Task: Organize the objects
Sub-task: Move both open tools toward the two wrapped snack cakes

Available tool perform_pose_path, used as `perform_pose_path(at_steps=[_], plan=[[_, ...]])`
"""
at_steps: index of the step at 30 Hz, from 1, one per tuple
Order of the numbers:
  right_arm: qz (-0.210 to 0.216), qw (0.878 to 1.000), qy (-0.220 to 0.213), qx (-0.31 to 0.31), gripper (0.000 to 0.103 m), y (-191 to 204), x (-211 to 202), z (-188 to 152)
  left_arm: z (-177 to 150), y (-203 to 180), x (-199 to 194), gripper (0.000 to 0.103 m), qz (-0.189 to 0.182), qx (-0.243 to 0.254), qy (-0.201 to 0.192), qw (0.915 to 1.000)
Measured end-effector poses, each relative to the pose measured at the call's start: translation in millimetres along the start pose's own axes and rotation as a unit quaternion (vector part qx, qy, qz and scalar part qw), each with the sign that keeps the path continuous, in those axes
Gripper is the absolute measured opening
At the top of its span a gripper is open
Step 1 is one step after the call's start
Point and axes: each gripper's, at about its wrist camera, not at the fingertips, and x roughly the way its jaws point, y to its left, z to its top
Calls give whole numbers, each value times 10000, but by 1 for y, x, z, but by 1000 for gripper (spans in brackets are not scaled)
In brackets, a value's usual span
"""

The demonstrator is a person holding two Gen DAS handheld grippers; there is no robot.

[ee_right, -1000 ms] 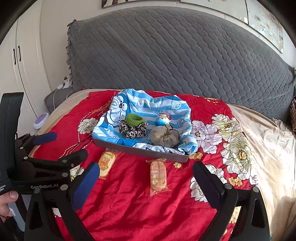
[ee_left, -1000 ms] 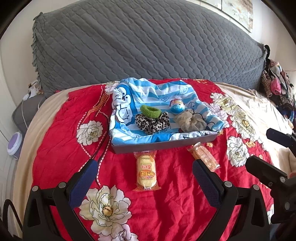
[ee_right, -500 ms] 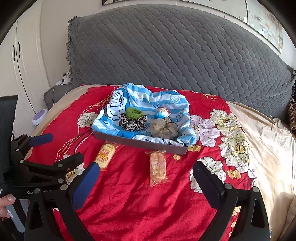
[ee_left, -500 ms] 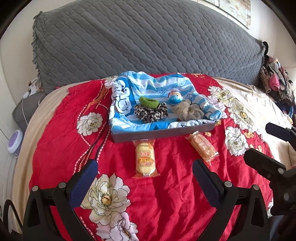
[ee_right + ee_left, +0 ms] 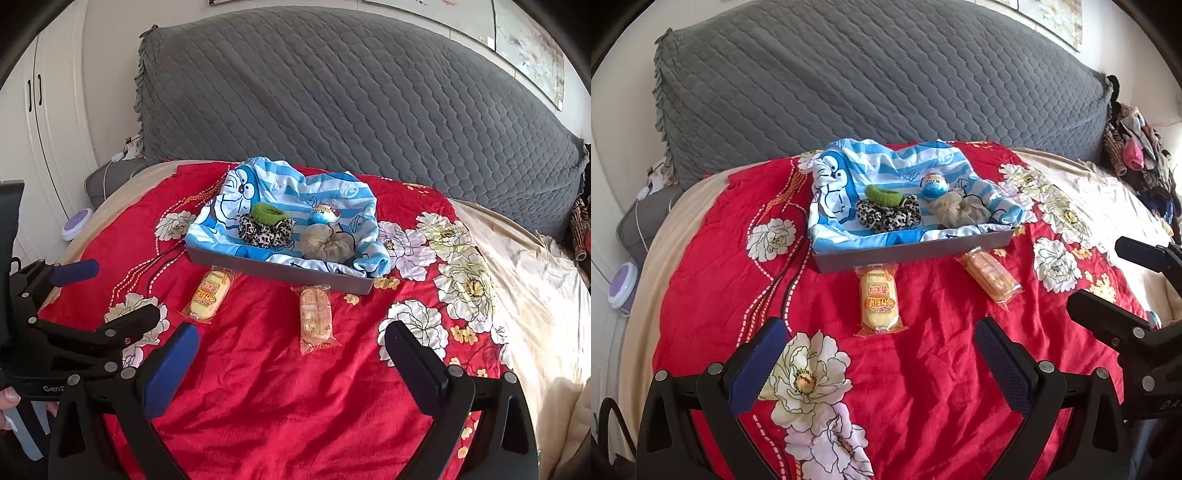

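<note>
Left gripper (image 5: 881, 365): jaws spread wide, nothing between them, held over the near part of the red spread (image 5: 923, 387). Yellow cake (image 5: 878, 300) lies ahead of the gap, centred between the fingers, well clear of both. Its long axis runs straight away from the gripper; far end almost touches the tray (image 5: 912, 253) wall.

Right gripper (image 5: 290, 363): jaws likewise wide apart and empty. Wafer pack (image 5: 315, 316) lies just ahead of the gap, slightly right of centre, apart from both fingers. Long axis runs near-to-far, far end close under the tray's front wall.

Seen from the left wrist, the wafer pack sits right of the cake and angles toward the right.

Tray sits mid-bed, lined with a blue striped cloth (image 5: 849, 184). In it: green band (image 5: 884, 196) on a leopard scrunchie (image 5: 886, 216), a blue egg (image 5: 933, 185), a beige scrunchie (image 5: 956, 210).

Print on the cake wrapper too small to read. Tray's far wall hidden under the cloth. Gripper bodies cut off at the bottom edge. Part of a hand (image 5: 6, 400) shows at the left edge of the right-wrist view.
</note>
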Motion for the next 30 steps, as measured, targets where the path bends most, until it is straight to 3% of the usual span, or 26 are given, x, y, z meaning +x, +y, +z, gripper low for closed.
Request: perform_pose_path(at_steps=[30], plan=[[-2,9989,466,62,101,-1,42,-25,-23,1,42,101,35,16,386,9992]])
